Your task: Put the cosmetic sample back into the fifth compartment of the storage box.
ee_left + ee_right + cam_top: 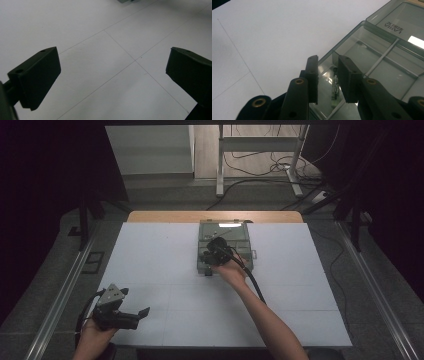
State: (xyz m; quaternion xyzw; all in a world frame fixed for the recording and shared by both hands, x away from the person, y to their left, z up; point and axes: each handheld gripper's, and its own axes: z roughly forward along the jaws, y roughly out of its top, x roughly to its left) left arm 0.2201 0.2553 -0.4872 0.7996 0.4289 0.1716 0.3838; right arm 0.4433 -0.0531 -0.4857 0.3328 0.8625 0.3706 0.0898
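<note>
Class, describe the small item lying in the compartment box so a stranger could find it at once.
On the white table stands a smoky see-through compartment box. In its near corner compartment, below the right gripper, lies a slim clear-green stick with a dark tip; the neighbouring compartments look bare.

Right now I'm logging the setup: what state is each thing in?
Box: lid open, flat on the table.
Small part: lying in a corner compartment of the box.
Right gripper: jaws slightly apart above the part, not touching it.
Left gripper: jaws wide open, empty.

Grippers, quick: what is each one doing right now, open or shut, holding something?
Left gripper: open, holding nothing, above the white table.
Right gripper: slightly open over the clear compartment box, gripping nothing.
</note>
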